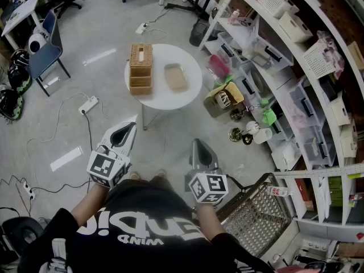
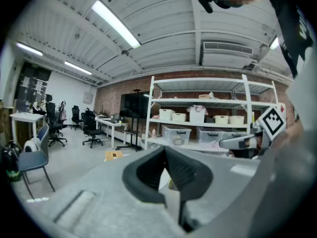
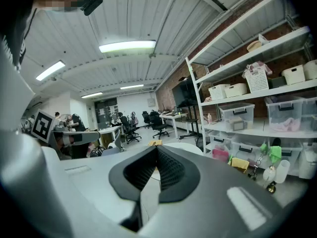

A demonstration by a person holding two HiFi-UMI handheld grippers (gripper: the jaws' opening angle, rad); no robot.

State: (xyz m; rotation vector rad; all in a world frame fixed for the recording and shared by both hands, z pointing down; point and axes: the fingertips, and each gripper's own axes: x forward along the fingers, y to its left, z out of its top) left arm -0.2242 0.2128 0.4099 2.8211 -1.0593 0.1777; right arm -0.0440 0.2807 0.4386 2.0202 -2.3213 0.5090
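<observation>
I hold both grippers low in front of my body, above the grey floor. The left gripper [image 1: 133,125] [image 2: 165,149] has its dark padded jaws closed tip to tip with nothing between them. The right gripper [image 1: 196,142] [image 3: 156,148] is shut the same way and empty. Both point toward a round white table [image 1: 187,98] about a step ahead. On it stands a stack of tan woven boxes [image 1: 140,68], with a shallow tan tray [image 1: 175,76] beside it on the right. Neither gripper touches anything.
White shelving [image 1: 296,67] with bins and boxes runs along the right. A wire basket [image 1: 253,215] sits close at my right side. Small bottles and bags [image 1: 244,127] lie on the floor by the shelves. A blue chair [image 1: 45,56], a power strip [image 1: 88,104] and cables are to the left.
</observation>
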